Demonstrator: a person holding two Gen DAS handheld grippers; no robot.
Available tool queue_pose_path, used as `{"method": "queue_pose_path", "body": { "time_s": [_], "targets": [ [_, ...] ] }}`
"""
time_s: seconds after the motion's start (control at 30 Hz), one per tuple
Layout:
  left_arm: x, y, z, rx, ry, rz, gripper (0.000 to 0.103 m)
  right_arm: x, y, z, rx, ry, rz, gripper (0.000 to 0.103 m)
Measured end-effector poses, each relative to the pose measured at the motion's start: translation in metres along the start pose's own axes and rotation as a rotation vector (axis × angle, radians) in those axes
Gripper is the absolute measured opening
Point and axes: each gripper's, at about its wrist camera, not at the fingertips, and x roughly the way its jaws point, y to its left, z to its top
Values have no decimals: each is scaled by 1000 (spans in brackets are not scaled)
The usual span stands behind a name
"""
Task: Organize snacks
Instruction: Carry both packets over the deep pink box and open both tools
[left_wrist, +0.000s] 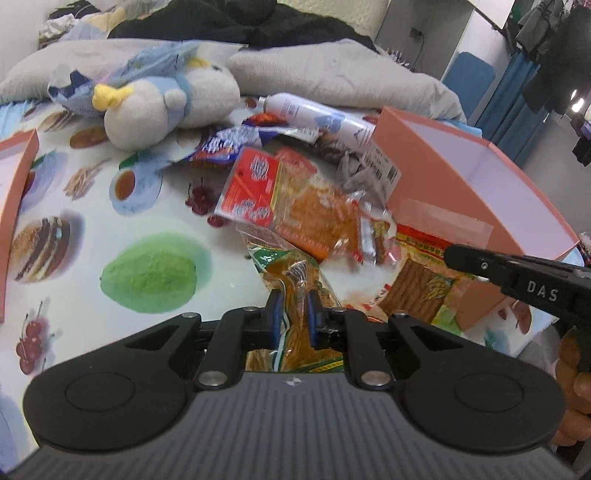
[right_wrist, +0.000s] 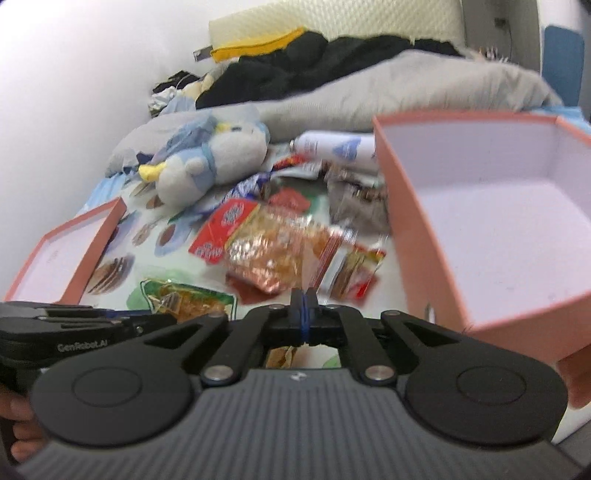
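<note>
We see a bed covered by a white printed sheet with fruit and cake pictures (left_wrist: 155, 218), and on it stands an open pink cardboard box with a white inside (right_wrist: 491, 206), near a grey-white plush bird with a yellow beak (left_wrist: 162, 107). Between the box and the bird lies a loose pile of plastic snack packets (left_wrist: 291, 199). Our left gripper (left_wrist: 293, 299) is clenched on a clear green-edged packet of orange snacks (left_wrist: 291, 269), and our right gripper (right_wrist: 303, 299) is pressed fully together, perhaps pinching a thin clear wrapper edge (right_wrist: 314, 267), but blur hides this.

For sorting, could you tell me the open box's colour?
Pink outside, white inside open box; right wrist view.
</note>
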Motion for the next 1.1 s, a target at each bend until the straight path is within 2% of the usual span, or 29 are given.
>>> {"method": "queue_pose_path", "body": {
  "time_s": [0.23,0.43,0.7,0.9,1.1],
  "targets": [
    [-14,-13,15,4,-44,-17,16,-19,1,18,-28,-46,-34,3],
    [-28,-27,44,7,-95,-31,16,-36,-2,42,-42,-102,-41,3],
    [-57,-61,106,58,-197,-78,16,-66,-6,93,-73,-215,-61,3],
    [-76,-97,153,122,-276,-116,16,-93,-16,137,-104,-308,-123,3],
    [-75,-140,193,169,-301,-166,16,-112,-41,171,-101,-370,-214,3]
  ]
}}
